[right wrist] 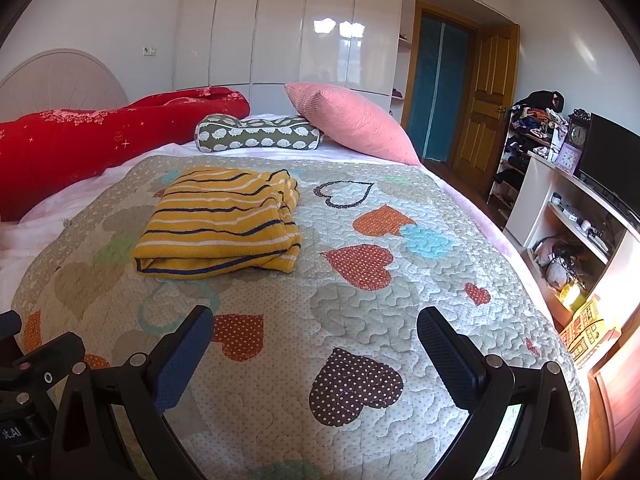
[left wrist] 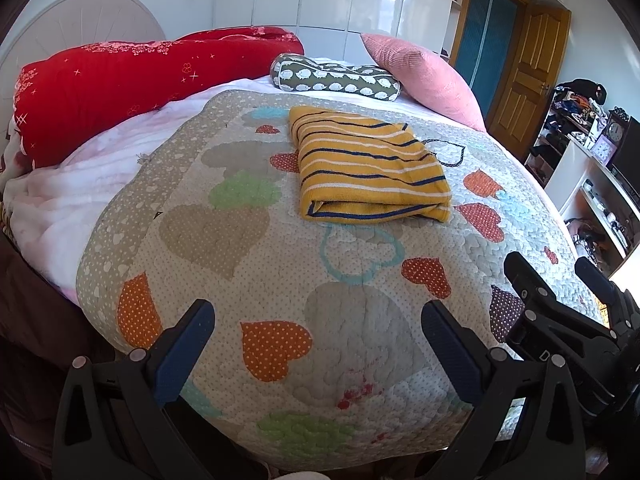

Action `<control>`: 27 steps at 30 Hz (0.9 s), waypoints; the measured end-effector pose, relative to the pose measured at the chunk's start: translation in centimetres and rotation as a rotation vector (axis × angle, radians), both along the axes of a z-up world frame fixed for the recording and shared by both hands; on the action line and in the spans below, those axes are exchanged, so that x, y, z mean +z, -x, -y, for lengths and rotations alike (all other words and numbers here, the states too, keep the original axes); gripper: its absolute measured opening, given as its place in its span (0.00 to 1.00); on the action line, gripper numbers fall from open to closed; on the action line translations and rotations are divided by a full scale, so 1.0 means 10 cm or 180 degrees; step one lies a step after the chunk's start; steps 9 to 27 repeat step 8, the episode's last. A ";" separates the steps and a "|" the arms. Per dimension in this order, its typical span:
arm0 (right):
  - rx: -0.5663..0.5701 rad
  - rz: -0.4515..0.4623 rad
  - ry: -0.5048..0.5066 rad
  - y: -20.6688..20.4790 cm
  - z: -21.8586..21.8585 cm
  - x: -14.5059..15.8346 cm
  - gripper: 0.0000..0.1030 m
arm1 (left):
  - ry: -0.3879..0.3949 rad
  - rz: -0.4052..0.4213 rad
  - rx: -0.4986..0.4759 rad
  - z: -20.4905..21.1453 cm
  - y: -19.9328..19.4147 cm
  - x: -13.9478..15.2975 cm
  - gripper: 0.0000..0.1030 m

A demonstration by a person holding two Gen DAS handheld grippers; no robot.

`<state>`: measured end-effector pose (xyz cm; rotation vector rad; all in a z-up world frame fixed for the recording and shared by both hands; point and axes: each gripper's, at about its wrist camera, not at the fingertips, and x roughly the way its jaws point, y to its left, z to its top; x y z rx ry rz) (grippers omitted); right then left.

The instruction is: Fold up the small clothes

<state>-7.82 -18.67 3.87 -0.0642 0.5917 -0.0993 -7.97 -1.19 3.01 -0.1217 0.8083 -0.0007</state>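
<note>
**Mia:** Where is the sweater (left wrist: 370, 166)?

**Ben:** It lies in the middle of the quilt (left wrist: 248, 264). It is yellow with white and dark stripes. It looks folded into a thick, neat block, so the folding seems about done.

**Mia:** Why does it sit there?

**Ben:** The quilt is flat and wide. That makes a good spot for folding. Left of the sweater, off the quilt, lies a big red blanket (left wrist: 120, 84). Behind the sweater sits a small green pillow (left wrist: 336, 78), and to the right of that a pink pillow (left wrist: 424, 76). They are well apart from the sweater, likely so they do not get in the way.

**Mia:** What is the left gripper (left wrist: 318, 330) doing?

**Ben:** Its two fingers stand wide apart with nothing between them. It hovers near the front edge of the quilt, well apart from the sweater.

**Mia:** And the right gripper (right wrist: 314, 336)?

**Ben:** The same. Fingers spread, holding nothing. It sits just beside the left one. Both point at the sweater, maybe to check the fold.
</note>
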 end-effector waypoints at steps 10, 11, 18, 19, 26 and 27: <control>0.0088 -0.0044 0.0084 0.00 -0.07 -0.05 0.99 | 0.0051 -0.0060 0.0028 -0.01 -0.02 -0.03 1.00; 0.0088 -0.0044 0.0084 0.00 -0.07 -0.05 0.99 | 0.0051 -0.0060 0.0028 -0.01 -0.02 -0.03 1.00; 0.0088 -0.0044 0.0084 0.00 -0.07 -0.05 0.99 | 0.0051 -0.0060 0.0028 -0.01 -0.02 -0.03 1.00; 0.0088 -0.0044 0.0084 0.00 -0.07 -0.05 0.99 | 0.0051 -0.0060 0.0028 -0.01 -0.02 -0.03 1.00; 0.0088 -0.0044 0.0084 0.00 -0.07 -0.05 0.99 | 0.0051 -0.0060 0.0028 -0.01 -0.02 -0.03 1.00; 0.0088 -0.0044 0.0084 0.00 -0.07 -0.05 0.99 | 0.0051 -0.0060 0.0028 -0.01 -0.02 -0.03 1.00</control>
